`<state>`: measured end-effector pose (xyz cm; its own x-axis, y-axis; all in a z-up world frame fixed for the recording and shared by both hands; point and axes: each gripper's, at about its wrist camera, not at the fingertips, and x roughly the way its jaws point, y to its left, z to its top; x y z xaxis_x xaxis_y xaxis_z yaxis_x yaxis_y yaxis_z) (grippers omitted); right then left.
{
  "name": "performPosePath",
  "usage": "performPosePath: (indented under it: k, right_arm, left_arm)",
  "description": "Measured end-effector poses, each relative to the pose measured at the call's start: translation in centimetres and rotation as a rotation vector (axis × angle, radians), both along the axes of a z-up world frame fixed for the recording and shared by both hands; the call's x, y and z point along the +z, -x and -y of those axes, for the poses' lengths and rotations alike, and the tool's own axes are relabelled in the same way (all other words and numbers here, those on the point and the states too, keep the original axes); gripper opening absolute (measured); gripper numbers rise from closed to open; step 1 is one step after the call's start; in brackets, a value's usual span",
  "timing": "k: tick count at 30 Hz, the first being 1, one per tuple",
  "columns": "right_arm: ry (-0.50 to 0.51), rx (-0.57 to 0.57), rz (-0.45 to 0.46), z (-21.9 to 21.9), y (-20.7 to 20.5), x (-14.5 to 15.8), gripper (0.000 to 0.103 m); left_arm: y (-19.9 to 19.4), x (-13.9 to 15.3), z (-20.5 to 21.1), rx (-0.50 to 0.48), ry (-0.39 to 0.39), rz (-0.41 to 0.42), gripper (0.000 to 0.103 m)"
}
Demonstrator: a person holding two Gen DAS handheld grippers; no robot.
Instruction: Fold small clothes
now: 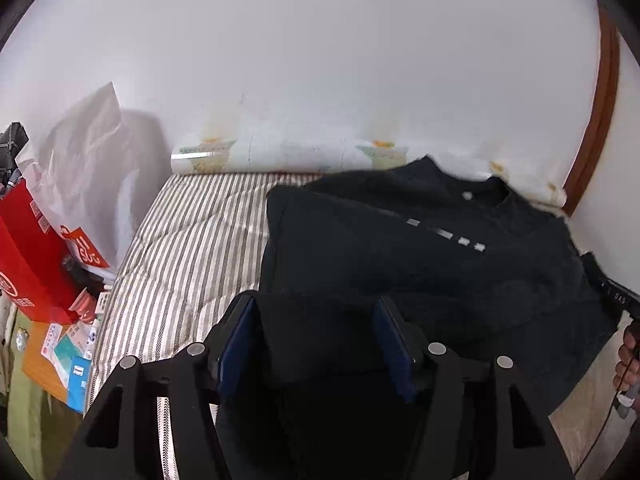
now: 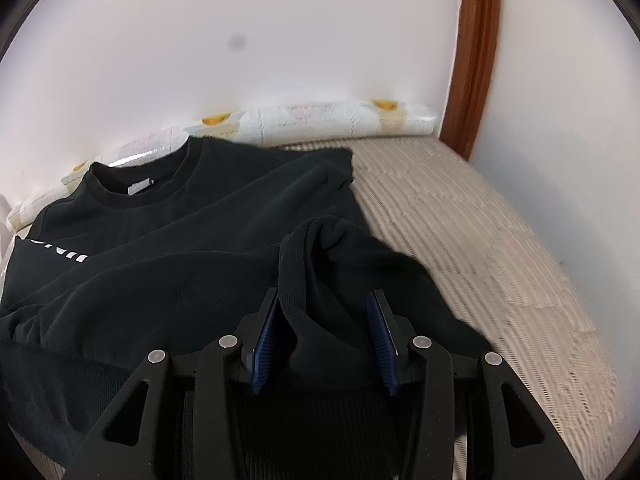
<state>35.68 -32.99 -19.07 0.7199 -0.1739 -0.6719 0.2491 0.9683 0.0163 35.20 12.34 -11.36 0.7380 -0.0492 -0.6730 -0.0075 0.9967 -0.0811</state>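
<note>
Both jaws stand spread, the left gripper (image 1: pixel 316 340) and right gripper (image 2: pixel 326 330) each straddling the hem of the black sweatshirt (image 2: pixel 168 248), collar pointing away toward the wall.

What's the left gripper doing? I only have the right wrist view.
Observer: The left gripper has its jaws apart, with black fabric of the sweatshirt between them.
Operator: Any room on its side?
Observer: Yes, bare striped mattress shows beyond the sweatshirt on that side.
Operator: Anything past the edge?
Observer: A red box and a white plastic bag stand beside the mattress there.
</note>
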Motion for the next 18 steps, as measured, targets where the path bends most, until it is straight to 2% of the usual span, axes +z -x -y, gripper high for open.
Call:
performPosePath:
  k: [3,8,12,18]
  right_arm:
    - [0.032,-0.003,0.036,-0.1,1.7,1.6,0.044]
    - [0.030,-0.013,0.098,1.3,5.9,4.3,0.056]
    - [0.023,-0.007,0.070,3.4,9.0,4.2,0.056]
    - [-0.062,0.034,0.037,5.9,10.7,1.9,0.056]
  left_arm:
    - [1.0,1.3,-0.6,0.019,0.014,0.053,0.065]
    - [1.8,2.7,-2.0,0.033,0.063,0.087,0.068]
    - [2.0,2.4,-2.5,0.052,0.080,0.026,0.068]
    - [5.6,0.8,-2.9,0.083,0.106,-0.037,0.068]
